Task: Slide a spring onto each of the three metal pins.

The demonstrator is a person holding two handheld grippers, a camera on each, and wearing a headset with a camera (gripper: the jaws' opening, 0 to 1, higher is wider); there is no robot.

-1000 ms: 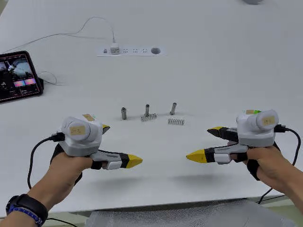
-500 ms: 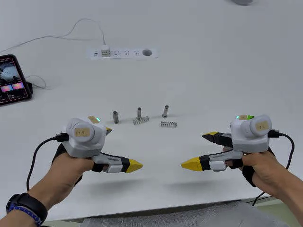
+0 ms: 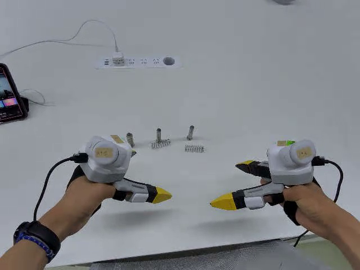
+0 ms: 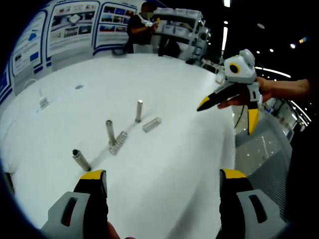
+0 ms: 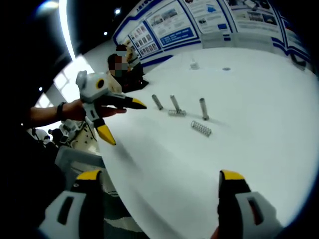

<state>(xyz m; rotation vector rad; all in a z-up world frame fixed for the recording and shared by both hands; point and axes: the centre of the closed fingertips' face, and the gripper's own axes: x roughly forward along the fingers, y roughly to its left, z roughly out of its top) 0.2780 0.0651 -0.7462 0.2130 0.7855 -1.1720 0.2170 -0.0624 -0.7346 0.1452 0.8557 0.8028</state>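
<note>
Head view: left tongs (image 3: 147,174), gaping and empty, has drifted toward three upright grey metal pins (image 3: 158,135) on the white tabletop (image 3: 253,84). Left gripper view: two small coiled steel springs (image 4: 152,124) lie loose beside the pins. Right gripper view: right tongs (image 5: 159,174) wide open, empty; pickup likely next.

Metal pins (image 3: 158,134) and springs (image 3: 194,148), matt white table (image 3: 253,84).

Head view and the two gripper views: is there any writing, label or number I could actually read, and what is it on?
No text is legible anywhere.
Left sticker, tan, on the left gripper: marks too small.
Right sticker, tan, on the right gripper: too small.
Wall posters: blurred.
Tablet screen: too small.
Power strip: no readable marking.
</note>
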